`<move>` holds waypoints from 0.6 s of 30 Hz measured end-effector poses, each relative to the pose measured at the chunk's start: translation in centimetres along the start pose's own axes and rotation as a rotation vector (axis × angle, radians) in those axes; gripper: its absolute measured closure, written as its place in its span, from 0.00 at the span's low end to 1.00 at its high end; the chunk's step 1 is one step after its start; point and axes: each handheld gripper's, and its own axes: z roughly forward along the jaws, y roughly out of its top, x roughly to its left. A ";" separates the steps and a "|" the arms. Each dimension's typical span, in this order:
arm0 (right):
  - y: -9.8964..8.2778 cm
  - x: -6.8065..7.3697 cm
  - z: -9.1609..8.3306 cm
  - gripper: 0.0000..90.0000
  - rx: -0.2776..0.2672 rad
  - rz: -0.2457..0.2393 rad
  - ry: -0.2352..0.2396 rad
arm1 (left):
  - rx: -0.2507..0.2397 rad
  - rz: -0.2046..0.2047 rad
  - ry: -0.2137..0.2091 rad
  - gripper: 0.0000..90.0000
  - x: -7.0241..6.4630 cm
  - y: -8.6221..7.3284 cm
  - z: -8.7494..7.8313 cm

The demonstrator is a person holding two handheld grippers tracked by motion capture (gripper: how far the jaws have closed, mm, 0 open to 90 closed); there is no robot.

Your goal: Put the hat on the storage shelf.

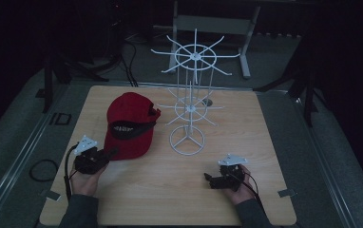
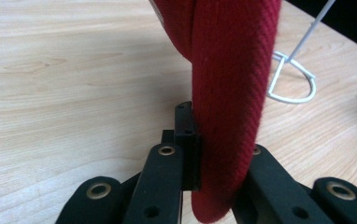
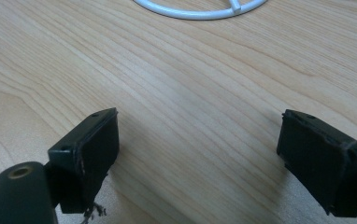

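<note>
Left gripper (image 1: pixel 107 155): jaws clamped on the brim of the red cap (image 1: pixel 129 124); the left gripper view shows the brim edge pinched between them.
Red cap: on the wooden table (image 1: pixel 170 190), ahead of the left gripper.
White wire rack (image 1: pixel 189 95): just right of the cap.
Right gripper (image 1: pixel 209 179): jaws wide apart over bare wood, holding nothing; rack base ring (image 3: pixel 200 9) ahead.

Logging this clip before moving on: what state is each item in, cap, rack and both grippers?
Red cap: lying on the table left of the rack, brim edge pinched between the left gripper's jaws.
White wire rack: standing upright on its ring base, arms bare.
Left gripper: shut on the cap's brim.
Right gripper: open, jaws wide apart, nothing between them, low over the wood near the rack's base.
</note>
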 end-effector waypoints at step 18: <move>0.0 0.0 0.0 0.14 -0.001 -0.001 0.000 | -0.106 -0.036 0.010 0.96 -0.3 1.8 -0.5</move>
